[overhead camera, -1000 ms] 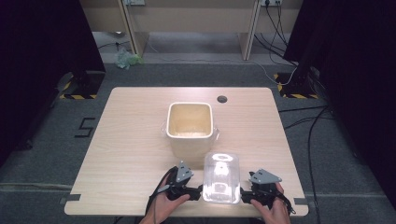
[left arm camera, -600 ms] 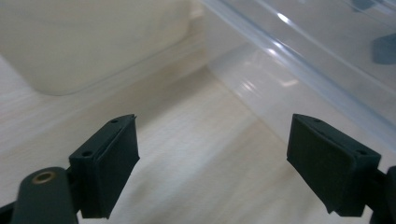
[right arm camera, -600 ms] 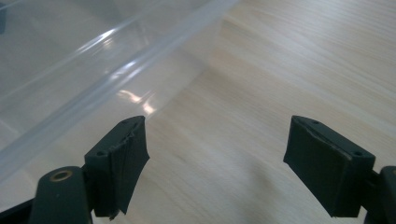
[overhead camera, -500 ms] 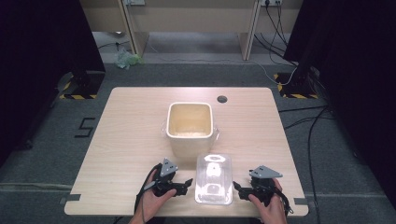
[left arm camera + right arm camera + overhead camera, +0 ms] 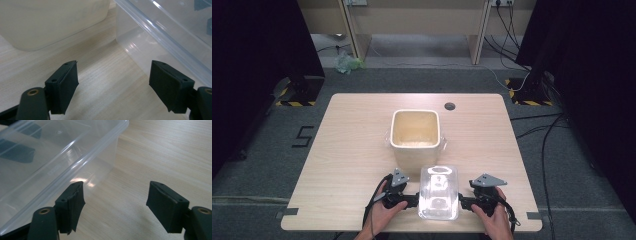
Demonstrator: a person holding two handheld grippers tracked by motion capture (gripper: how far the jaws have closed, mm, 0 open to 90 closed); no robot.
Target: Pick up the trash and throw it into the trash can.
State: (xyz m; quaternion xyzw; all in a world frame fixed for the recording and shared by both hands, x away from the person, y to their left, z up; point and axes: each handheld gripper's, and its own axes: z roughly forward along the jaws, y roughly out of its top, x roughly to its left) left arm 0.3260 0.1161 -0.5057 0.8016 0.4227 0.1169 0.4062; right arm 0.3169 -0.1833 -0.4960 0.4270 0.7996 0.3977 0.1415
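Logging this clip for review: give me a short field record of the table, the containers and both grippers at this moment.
surface: light wooden table
clear container: transparent plastic box, near the front edge, between the grippers
other container: cream square tub, open top, just behind the clear box
left gripper: open, beside the box's left wall, nothing between the jaws
right gripper: open, beside the box's right wall, nothing between the jaws
table detail: small dark round hole near the far edge
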